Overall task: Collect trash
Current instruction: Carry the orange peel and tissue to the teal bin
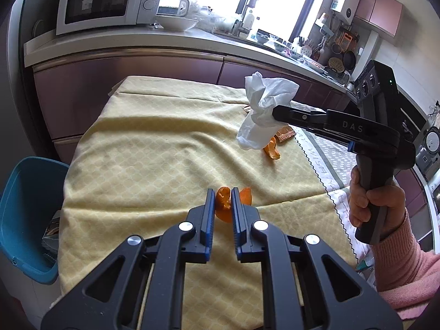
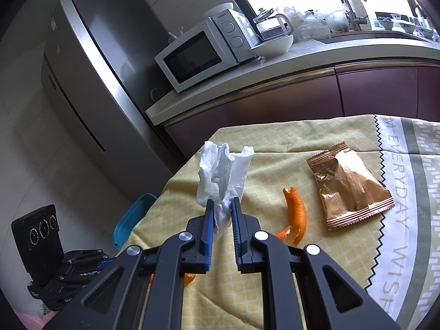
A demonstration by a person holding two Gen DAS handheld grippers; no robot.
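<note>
Tissue (image 2: 222, 176) pinched in my right gripper (image 2: 222, 206), lifted off yellow cloth (image 2: 275, 159), crumpled end sticking up past fingertips. My left gripper (image 1: 222, 198) narrow, clamped on orange peel (image 1: 224, 203) low over cloth. Second peel (image 2: 295, 214) lies on cloth just right of right gripper; bronze wrapper (image 2: 349, 184) flat near it. Blue bin (image 1: 24, 214) sits beside table's left edge.

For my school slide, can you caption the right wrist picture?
Right gripper holds a crumpled white tissue above the yellow tablecloth, near an orange peel and a bronze wrapper.
</note>
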